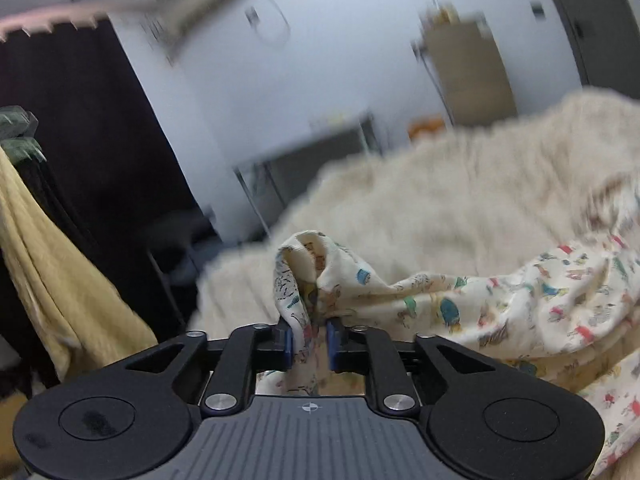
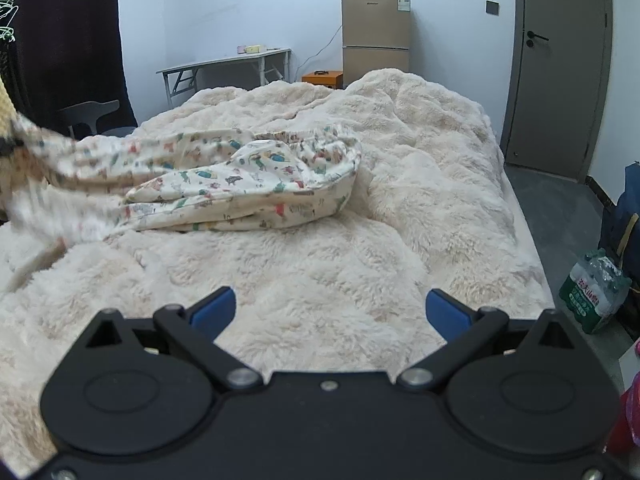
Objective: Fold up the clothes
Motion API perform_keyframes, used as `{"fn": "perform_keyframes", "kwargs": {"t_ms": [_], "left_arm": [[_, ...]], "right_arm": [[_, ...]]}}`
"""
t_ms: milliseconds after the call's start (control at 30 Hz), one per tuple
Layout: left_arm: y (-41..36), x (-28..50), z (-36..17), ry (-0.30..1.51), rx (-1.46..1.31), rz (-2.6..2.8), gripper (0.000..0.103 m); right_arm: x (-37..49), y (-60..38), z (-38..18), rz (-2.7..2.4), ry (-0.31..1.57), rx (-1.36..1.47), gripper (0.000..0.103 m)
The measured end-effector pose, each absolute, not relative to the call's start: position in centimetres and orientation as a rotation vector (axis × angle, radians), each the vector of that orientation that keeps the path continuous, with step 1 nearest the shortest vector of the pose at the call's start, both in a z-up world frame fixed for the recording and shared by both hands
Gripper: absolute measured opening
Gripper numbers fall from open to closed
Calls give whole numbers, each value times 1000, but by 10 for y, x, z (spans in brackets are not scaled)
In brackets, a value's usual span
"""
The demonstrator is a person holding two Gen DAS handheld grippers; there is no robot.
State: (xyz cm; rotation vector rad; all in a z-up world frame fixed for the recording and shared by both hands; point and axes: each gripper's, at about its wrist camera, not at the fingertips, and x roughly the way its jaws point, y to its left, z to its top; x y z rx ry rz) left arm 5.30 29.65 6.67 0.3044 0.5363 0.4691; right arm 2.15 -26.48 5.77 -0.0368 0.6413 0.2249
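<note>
Left gripper [image 1: 309,340] pinching printed garment [image 1: 500,304]; right gripper [image 2: 329,312] spread, garment [image 2: 248,184] ahead.

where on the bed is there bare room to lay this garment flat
Bare fluffy blanket lies between the open right gripper and the printed garment, and on to the bed's right edge. The far hump by the fridge is rumpled. The left side is crowded: the garment trails to the left gripper.

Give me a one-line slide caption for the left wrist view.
Left tongs pinching a bunched end of the cartoon-print garment, which trails away across the fluffy cream blanket.
</note>
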Motion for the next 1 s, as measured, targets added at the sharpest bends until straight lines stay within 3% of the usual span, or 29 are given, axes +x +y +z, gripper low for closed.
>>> {"fn": "perform_keyframes", "kwargs": {"t_ms": [67,367,533,800,933,1000], "left_arm": [[292,54,52,560,275,418,53],[236,36,95,460,149,137,75],[155,42,97,436,247,-37,79],[-7,81,36,498,594,-230,79],[-49,101,23,490,705,-253,77],[-68,120,18,492,764,-242,71]], "right_arm": [[23,-263,57,225,647,-41,102],[23,-263,54,223,660,-42,102],[23,-264,56,221,658,-42,102],[14,-273,49,212,691,-43,102],[3,-275,42,180,699,-96,102],[-3,-277,40,167,694,-76,102]]}}
